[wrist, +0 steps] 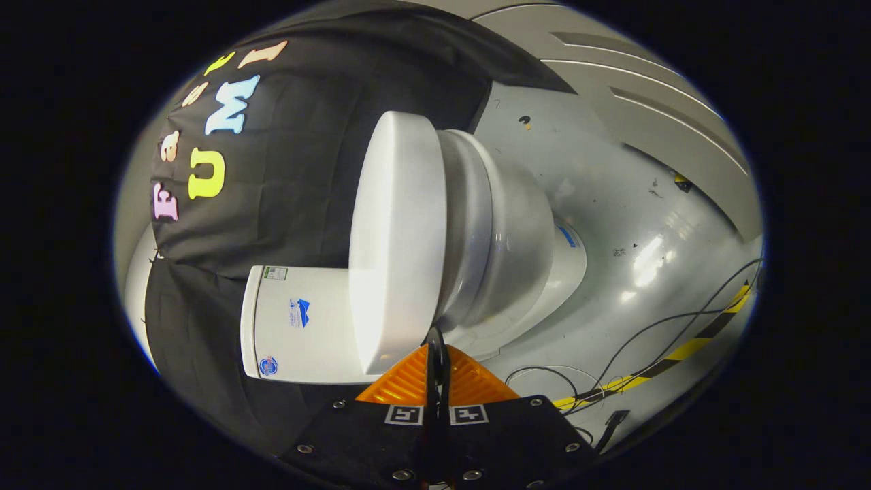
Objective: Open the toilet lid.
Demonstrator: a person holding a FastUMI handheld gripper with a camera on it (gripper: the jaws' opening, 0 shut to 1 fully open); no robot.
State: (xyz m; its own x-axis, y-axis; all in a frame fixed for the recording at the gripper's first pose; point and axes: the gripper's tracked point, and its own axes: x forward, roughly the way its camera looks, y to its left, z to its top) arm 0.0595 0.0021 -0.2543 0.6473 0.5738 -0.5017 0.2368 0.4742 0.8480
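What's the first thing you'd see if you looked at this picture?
The big white toilet stands out first, sitting just ahead of the gripper with its lid down over the bowl. Its tank backs onto the black cloth wall. The gripper's fingers are pressed together right by the edge of the lid, and black cables trail over the shiny grey floor beyond.

The toilet lid just ahead of my pressed-together fingers is plain white, smooth and rounded at its edge. It is down, lying flat on the seat over the bowl, with its broad top face turned toward the black cloth. One end meets the white tank; its rim near that end sits right beyond my fingertips.
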